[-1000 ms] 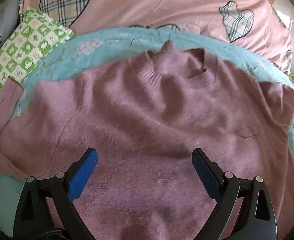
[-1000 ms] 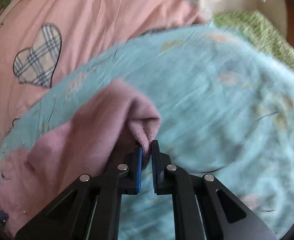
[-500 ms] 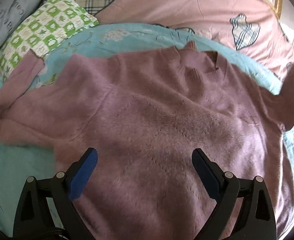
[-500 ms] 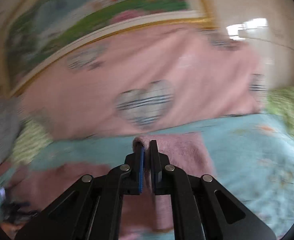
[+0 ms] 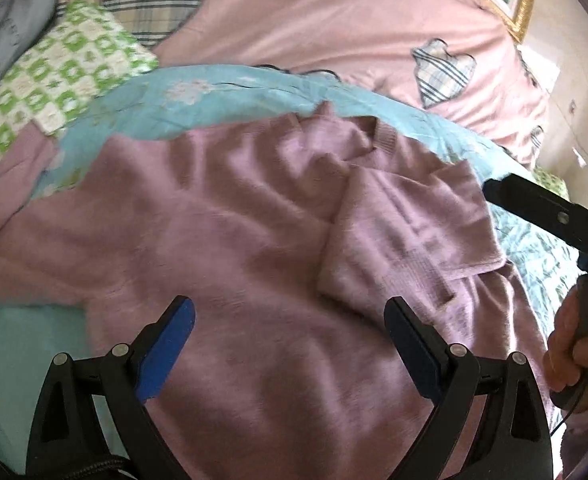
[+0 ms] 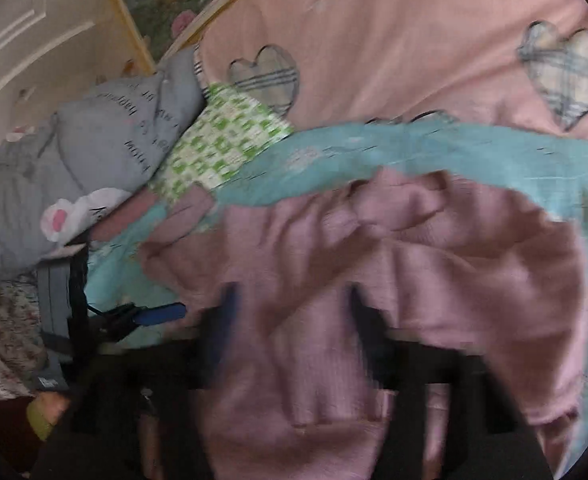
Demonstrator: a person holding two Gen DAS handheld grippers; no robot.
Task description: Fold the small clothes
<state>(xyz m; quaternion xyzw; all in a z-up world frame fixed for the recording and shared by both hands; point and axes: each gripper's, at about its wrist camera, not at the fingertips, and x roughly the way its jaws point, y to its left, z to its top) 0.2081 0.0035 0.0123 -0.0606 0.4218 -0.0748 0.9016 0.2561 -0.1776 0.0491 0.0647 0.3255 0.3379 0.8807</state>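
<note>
While the fuzzy mauve sweater (image 5: 230, 240) lies spread on a turquoise blanket (image 5: 222, 92), its knit soft and rumpled, one sleeve (image 5: 409, 232) is folded flat across the chest as a blunt rectangle with a ribbed cuff. The left gripper (image 5: 290, 340) hovers over the sweater's lower body, blue-padded fingers (image 5: 166, 344) spread wide with only bare knit showing between them. The right gripper (image 6: 290, 320), blurred in its own view, is opening its jaws just above the folded sleeve, the pads apart and not pressing cloth. Ahead of both tools a ribbed collar (image 5: 373, 140) puckers, and beyond it lie a green checked cushion (image 5: 66, 80) and a smooth pink quilt (image 5: 333, 20) with plaid hearts.
</note>
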